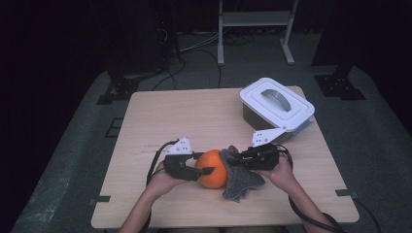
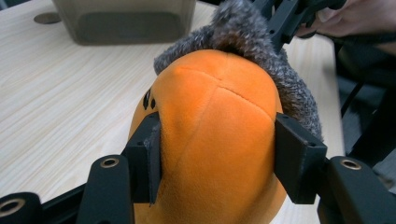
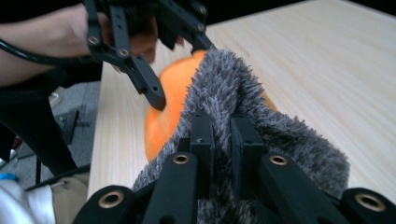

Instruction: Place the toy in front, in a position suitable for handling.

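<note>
- Carrying everything is the pale wood surface [image 1: 160, 116], and a white lidded bin [image 1: 276, 103] stands at its far right corner, well apart from the work near the front edge.
- Near the middle of the front edge lies the orange plush [image 1: 212, 168], a round soft ball with a seam across its top and small black marks on one side.
- Clamped on the plush from the left side of the high view is the left gripper [image 2: 217, 156]; its two fingers [image 2: 150, 161] press into opposite flanks of the ball at a middling width, and the fabric bulges between them.
- Draped over the plush's right side, a grey fuzzy cloth [image 1: 239, 178] spreads down onto the surface toward the front edge.
- Pinched close together on a fold of the cloth is the right gripper [image 3: 221, 140], its fingers [image 3: 201, 135] almost meeting with fur sticking out around them; the plush sits just beyond their tips, under the cloth.
- Coming in from the bottom edge, both forearms angle inward, so the two grippers point at each other across the plush, roughly level with the surface.
- Wrapping the rear of each gripper is a hand: left hand [image 1: 163, 183], right hand [image 1: 283, 175].
</note>
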A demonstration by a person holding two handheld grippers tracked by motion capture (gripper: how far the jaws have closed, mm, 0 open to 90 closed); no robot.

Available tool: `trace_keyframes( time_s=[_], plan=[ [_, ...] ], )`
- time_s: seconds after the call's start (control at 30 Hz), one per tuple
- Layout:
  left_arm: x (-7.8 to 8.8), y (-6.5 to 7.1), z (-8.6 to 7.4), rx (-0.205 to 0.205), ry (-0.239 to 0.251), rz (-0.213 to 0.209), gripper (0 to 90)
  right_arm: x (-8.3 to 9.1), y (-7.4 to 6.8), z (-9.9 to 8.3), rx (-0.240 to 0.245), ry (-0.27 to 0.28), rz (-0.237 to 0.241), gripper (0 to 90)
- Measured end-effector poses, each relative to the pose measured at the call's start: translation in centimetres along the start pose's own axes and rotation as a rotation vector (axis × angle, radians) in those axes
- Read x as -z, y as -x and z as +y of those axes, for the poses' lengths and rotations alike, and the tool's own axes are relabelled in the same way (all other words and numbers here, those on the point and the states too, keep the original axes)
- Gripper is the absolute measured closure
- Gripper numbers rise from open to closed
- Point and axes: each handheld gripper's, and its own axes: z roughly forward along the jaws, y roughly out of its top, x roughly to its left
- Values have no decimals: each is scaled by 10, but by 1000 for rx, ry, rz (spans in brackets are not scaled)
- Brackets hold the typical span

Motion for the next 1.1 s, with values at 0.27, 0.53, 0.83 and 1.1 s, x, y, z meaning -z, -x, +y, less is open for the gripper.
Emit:
trace_keyframes(
  time_s=[0.27, 0.53, 0.83, 1.1],
  plan=[
    [2, -3, -1, -12, 4, -13, 210, 0, 10, -16, -30, -66, -7, 801],
    [0, -4, -5, -3, 0, -24, 368, 6, 11, -15, -17, -78, -30, 802],
    [-14, 12, 5, -68, -10, -12, 317, 7, -10, 11, 74, -33, -33, 801],
    [-17, 4, -2, -77, 17, -41, 181, 11, 3, -5, 26, -40, -13, 802]
  ],
)
